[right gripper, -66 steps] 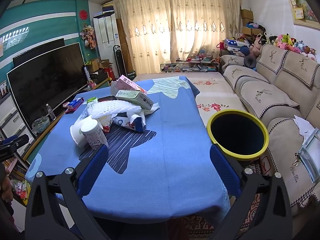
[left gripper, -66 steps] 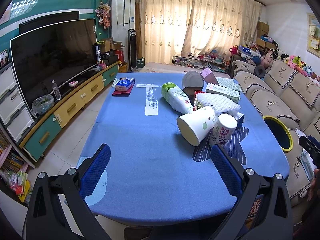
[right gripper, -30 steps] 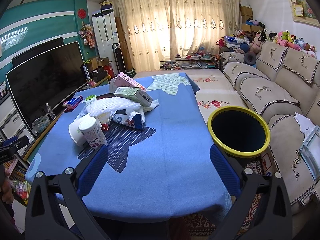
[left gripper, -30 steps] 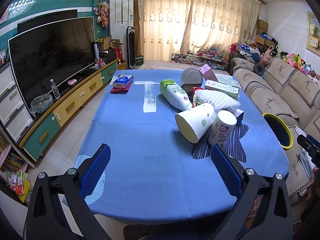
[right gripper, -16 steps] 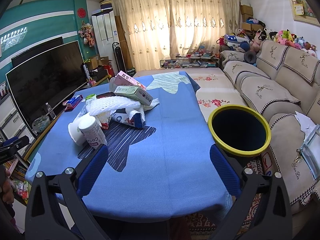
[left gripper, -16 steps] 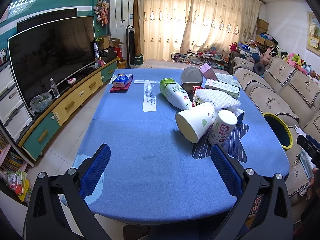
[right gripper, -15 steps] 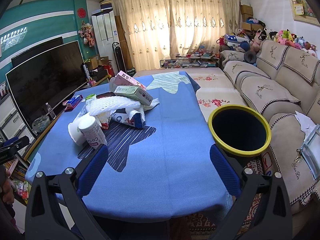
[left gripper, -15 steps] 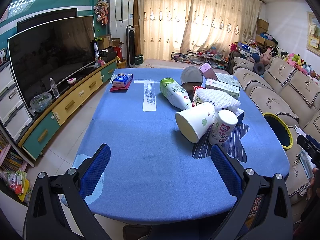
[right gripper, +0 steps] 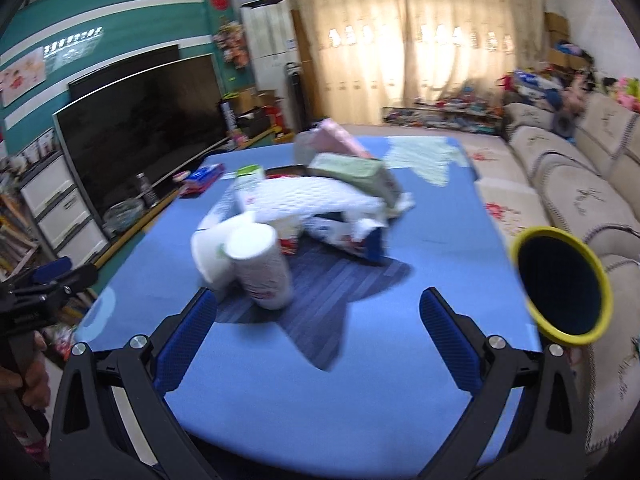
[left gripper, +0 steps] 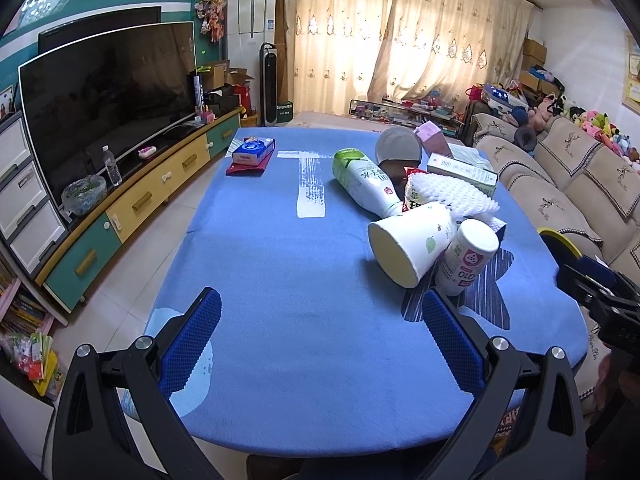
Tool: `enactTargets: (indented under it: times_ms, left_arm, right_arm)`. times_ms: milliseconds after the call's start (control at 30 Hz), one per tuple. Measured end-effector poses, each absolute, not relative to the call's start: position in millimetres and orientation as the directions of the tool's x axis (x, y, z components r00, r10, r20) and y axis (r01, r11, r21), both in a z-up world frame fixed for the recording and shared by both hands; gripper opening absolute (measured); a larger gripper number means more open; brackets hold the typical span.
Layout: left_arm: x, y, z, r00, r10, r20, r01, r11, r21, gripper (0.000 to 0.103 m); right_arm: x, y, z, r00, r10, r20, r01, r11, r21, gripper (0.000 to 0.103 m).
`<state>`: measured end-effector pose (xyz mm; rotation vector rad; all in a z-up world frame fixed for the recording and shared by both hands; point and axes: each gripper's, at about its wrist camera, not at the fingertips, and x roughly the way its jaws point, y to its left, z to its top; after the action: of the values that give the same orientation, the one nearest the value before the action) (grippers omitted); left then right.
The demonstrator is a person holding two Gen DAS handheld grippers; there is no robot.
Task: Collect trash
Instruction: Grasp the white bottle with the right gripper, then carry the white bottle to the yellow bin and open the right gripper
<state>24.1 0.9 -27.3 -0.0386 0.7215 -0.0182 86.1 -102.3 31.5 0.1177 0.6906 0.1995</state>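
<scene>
A heap of trash lies on the blue table (left gripper: 288, 264): a tipped white paper cup (left gripper: 412, 246), a small white bottle (left gripper: 466, 258) with red print, a green-capped white bottle (left gripper: 366, 188) on its side, white foam netting (left gripper: 448, 196), a green carton (left gripper: 462, 172) and a pink box (left gripper: 432, 142). My left gripper (left gripper: 320, 340) stands open over the near table edge, left of the heap. My right gripper (right gripper: 318, 338) is open too, with the small white bottle (right gripper: 264, 268) just beyond its left finger. A yellow-rimmed bin (right gripper: 562, 284) sits off the table's right side.
A blue tissue pack on a red pouch (left gripper: 252, 156) lies at the table's far left. A television (left gripper: 104, 96) and low cabinet (left gripper: 132, 208) line the left wall. A beige sofa (left gripper: 568, 188) runs along the right. A hand (right gripper: 28, 380) holds the other gripper at far left.
The right gripper has swung left and forward toward the heap; its view is motion-blurred and the bin has slid to the right edge. The left gripper has held still.
</scene>
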Motion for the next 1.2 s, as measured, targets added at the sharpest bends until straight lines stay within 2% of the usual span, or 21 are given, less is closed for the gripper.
enactTargets:
  times_ms: [33, 67, 133, 600, 900, 1200]
  left_arm:
    - [25, 1, -28, 0.750, -0.030, -0.661, 0.003, 0.999, -0.042, 0.099]
    - [27, 2, -29, 0.749, -0.032, -0.662, 0.004, 0.999, -0.044, 0.099]
    - [30, 4, -30, 0.747, -0.037, -0.663, 0.005, 0.999, -0.049, 0.099]
    - [52, 15, -44, 0.722, -0.049, -0.690, 0.003, 0.998, -0.067, 0.099]
    - [64, 9, -51, 0.705, -0.068, -0.706, 0.022, 0.997, -0.074, 0.099]
    - [74, -11, -53, 0.697, -0.106, -0.710, 0.074, 0.994, -0.075, 0.099]
  right_arm:
    - [92, -96, 30, 0.748, 0.226, -0.625, -0.153, 0.974, 0.169, 0.092]
    - [96, -91, 29, 0.742, 0.231, -0.629, -0.162, 0.973, 0.167, 0.082]
    - [106, -81, 25, 0.726, 0.246, -0.642, -0.181, 0.969, 0.167, 0.072]
    - [163, -52, -3, 0.653, 0.293, -0.698, -0.229, 0.955, 0.187, 0.048]
    - [163, -57, 0, 0.661, 0.314, -0.682, -0.240, 0.949, 0.205, 0.047]
    - [142, -102, 20, 0.687, 0.339, -0.643, -0.211, 0.939, 0.270, 0.047]
